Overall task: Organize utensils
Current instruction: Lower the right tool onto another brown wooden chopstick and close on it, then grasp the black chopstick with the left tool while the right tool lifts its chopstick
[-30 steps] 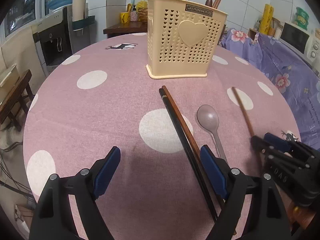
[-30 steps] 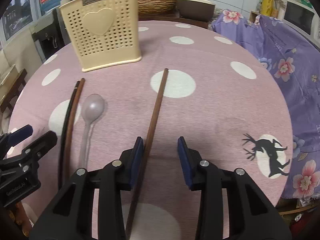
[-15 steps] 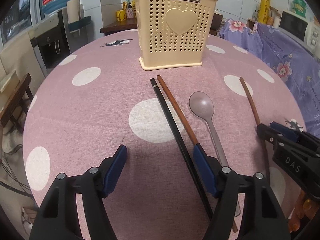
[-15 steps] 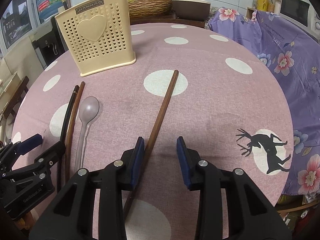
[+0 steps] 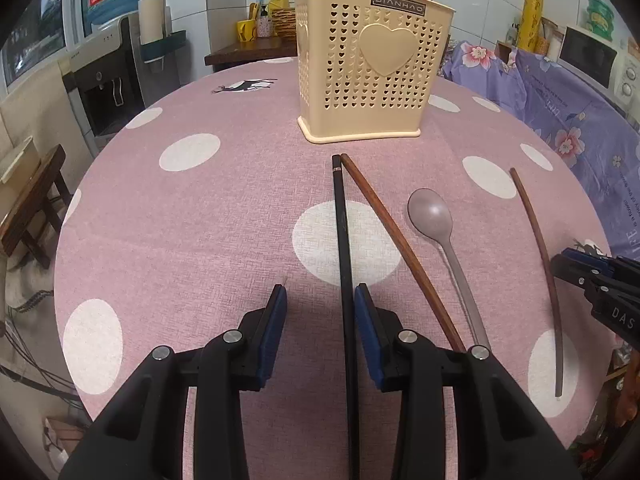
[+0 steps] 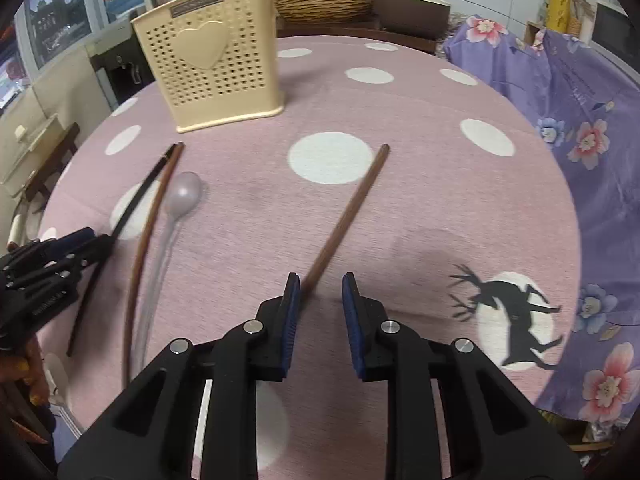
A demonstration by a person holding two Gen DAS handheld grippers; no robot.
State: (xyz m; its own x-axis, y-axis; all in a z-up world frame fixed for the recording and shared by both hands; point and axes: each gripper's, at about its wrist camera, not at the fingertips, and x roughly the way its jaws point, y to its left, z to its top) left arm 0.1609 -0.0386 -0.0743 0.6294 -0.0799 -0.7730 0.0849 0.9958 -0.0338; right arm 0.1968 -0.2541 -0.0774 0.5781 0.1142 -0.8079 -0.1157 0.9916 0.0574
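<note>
My left tongs (image 5: 320,300) sit low centre of the left wrist view, jaws just been closing, still parted. The black straight chopstick (image 5: 343,240) runs between the blue pads, close against the right-hand pad; I can't tell whether that pad touches it, and the other pad stands clear, so no grip.

Just right of it, a reddish-brown wooden chopstick (image 5: 394,240) angles away; the two far tips nearly meet mid-frame, below the holder.

Next right, a grey-mauve plastic spoon (image 5: 430,214), bowl up, thin handle running toward the lower right.

Far right, a second brown wooden chopstick (image 5: 538,240), slightly bowed in the fisheye.

Upper centre: a cream perforated plastic utensil holder (image 5: 368,80) with a raised heart on its face, standing upright on the round desk with pink cloth and white dots (image 5: 200,208). Brown sticks poke out of its top.

Right wrist view: my right tongs (image 6: 320,300) low centre, jaws just been closing, gap still visible. That second brown chopstick (image 6: 348,216) passes by the left-hand pad; contact not clear, the other pad is off it. All four loose utensils lie flat on the cloth.
</note>
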